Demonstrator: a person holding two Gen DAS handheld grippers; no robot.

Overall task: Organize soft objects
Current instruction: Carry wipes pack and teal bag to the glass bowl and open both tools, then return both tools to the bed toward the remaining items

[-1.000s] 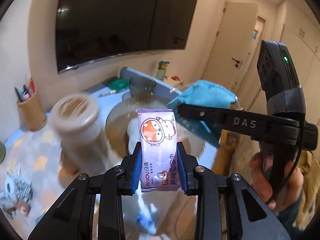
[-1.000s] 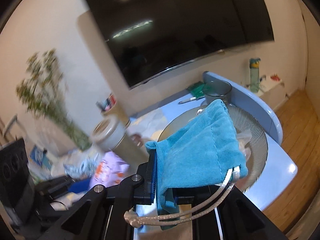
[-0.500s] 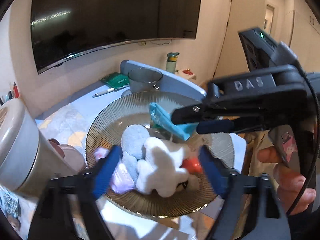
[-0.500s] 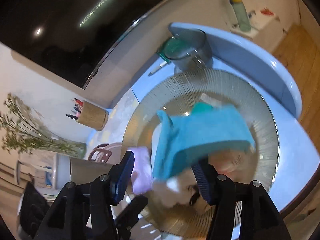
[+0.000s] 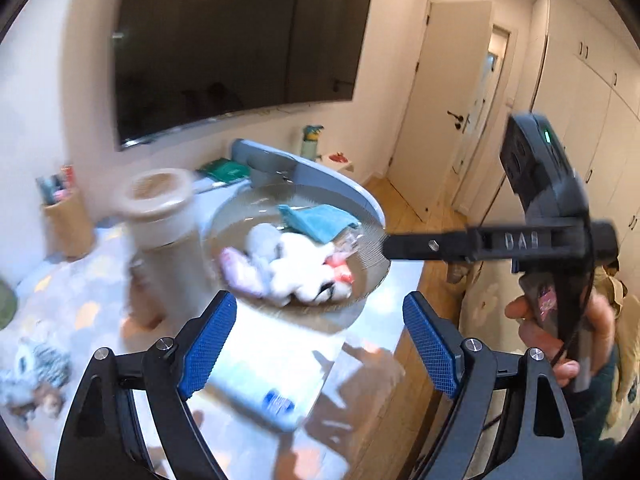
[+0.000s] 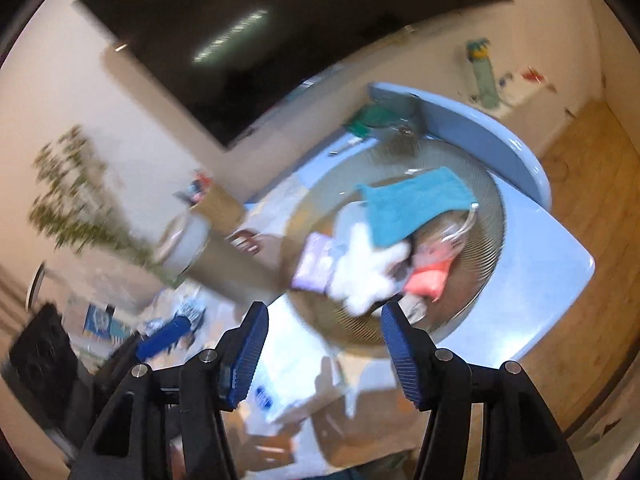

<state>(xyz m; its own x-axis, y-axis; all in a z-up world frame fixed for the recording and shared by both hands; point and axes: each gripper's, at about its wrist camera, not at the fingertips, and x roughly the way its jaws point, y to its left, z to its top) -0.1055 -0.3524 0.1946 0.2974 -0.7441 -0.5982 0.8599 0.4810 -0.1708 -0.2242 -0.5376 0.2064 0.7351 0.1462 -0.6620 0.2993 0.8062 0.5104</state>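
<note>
A ribbed glass bowl on the pale blue table holds a blue drawstring pouch, a purple tissue pack, a white plush toy and a coral soft item. My left gripper is open and empty, short of the bowl's near rim. My right gripper is open and empty too, just before the bowl. In the left wrist view the right gripper reaches in from the right, its tip beside the bowl's rim.
A beige flask stands left of the bowl, a pen holder farther left. A grey cup sits behind the bowl. A white packet lies near the front. A furry toy lies at the left. The table edge drops to wooden floor on the right.
The left gripper let go of the purple tissue pack and the right let go of the blue pouch; both now lie in the bowl. Both grippers opened and drew back from the bowl.
</note>
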